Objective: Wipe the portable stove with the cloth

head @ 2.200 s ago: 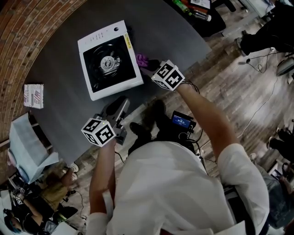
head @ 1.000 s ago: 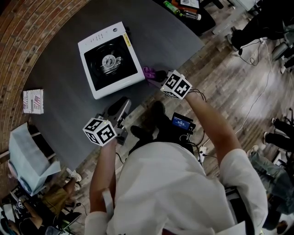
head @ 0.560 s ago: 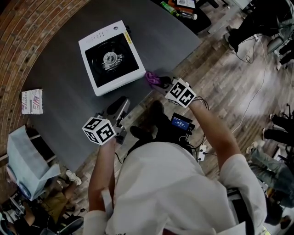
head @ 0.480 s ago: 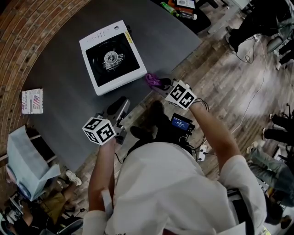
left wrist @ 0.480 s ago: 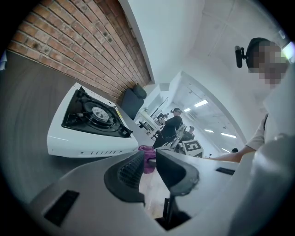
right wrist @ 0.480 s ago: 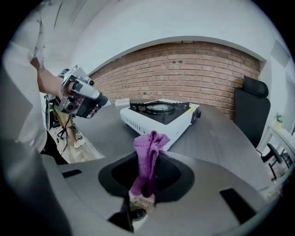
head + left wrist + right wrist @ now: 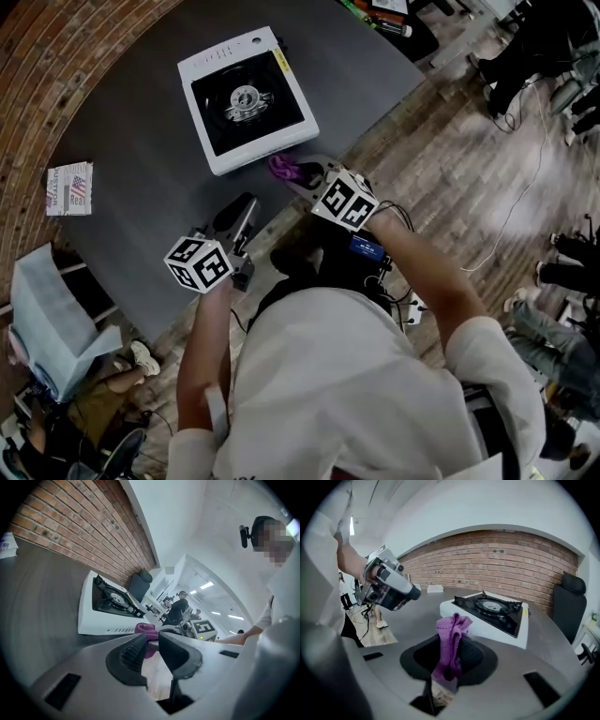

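The white portable stove [image 7: 228, 161] with its black burner top sits on the dark grey table [image 7: 141, 141]. My right gripper [image 7: 298, 174] hovers just in front of the stove's near right corner, shut on the purple cloth [image 7: 280, 168]. In the right gripper view the cloth [image 7: 453, 629] sticks up between the jaws of the right gripper [image 7: 451, 645], and the stove [image 7: 487, 620] lies just beyond. My left gripper [image 7: 238, 214] rests over the table's near edge. In its own view the left gripper [image 7: 151, 639] holds nothing, its jaws nearly together, facing the stove [image 7: 101, 620] and the cloth [image 7: 146, 628].
A small printed packet [image 7: 69, 189] lies at the table's left side. Bottles [image 7: 375, 19] stand at the far edge. A white bag [image 7: 47, 309] sits on the floor to the left. Cables and seated people [image 7: 562, 56] occupy the wooden floor to the right. A black chair [image 7: 574, 606] stands behind the stove.
My right gripper has carried the purple cloth from beside the stove's right side round to its near front corner. The left gripper has stayed put.
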Available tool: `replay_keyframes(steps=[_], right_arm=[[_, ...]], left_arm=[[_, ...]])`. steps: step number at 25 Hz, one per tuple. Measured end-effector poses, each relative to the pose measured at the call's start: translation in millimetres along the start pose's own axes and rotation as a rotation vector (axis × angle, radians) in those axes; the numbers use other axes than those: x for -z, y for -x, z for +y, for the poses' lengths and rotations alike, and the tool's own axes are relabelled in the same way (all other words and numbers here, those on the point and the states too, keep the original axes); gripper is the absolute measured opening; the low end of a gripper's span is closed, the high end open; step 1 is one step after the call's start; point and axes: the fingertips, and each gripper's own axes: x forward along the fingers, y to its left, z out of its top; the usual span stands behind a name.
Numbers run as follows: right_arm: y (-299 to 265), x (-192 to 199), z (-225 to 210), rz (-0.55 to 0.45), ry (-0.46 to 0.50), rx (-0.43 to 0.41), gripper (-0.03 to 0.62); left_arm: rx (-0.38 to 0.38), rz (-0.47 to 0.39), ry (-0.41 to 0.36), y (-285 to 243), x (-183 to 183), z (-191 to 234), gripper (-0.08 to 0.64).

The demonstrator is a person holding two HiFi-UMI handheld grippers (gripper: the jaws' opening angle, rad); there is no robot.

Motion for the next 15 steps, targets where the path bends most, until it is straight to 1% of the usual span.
replay_keyframes(steps=[6,11,13,15], right_arm=[[-48,-36,34,-0.01,0.05,-0.059,0.097],[-79,-54,60,-0.01,0.103,-0.117,0.097],[-92,-56,63,0.002,0.108,-0.118,0.097],[-104,-56,59,0.017,0.102,-0.099,0.097]], left_arm=[[-0.041,-0.033,0.01,28,-1,17,0.086],[-0.068,-0.051,0.021,46,-1,28,0.086],[-0.078,-0.055,0.029,52,-1,32,0.086],[-0.086,-0.061,0.035,56,-2,37,0.086]])
